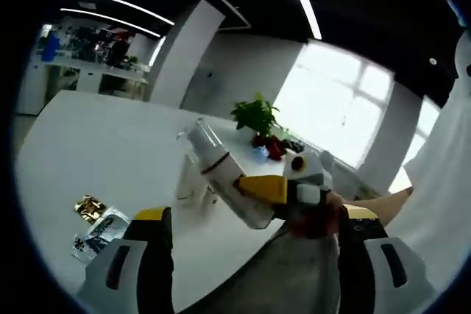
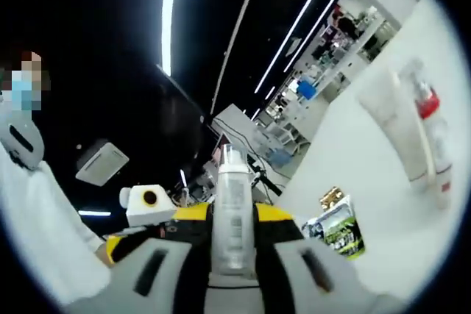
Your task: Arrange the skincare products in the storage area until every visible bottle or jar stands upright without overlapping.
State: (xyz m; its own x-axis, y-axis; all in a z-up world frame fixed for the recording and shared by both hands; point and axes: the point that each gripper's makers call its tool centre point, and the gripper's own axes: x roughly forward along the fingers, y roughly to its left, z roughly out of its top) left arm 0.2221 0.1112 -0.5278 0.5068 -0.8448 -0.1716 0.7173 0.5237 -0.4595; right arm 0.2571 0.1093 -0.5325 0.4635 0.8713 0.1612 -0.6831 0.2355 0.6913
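The wide white table [image 1: 96,145] spreads across the left gripper view, and it shows again at the right of the right gripper view. On it, in the left gripper view, a white tube [image 1: 190,179] stands upright near the middle, with a green potted plant [image 1: 256,115] farther back toward the bright window. The left claw [image 1: 254,255] hangs above the table's near edge, its two yellow-tipped jaws wide apart with nothing between them. The right claw [image 2: 232,251] is clamped on a clear plastic pump bottle with a white body [image 2: 232,211], held off the table; in the left gripper view that bottle [image 1: 221,170] lies tilted, its clear cap pointing up and left. Small printed sachets [image 1: 99,229], one gold, lie flat on the table near the left jaw.
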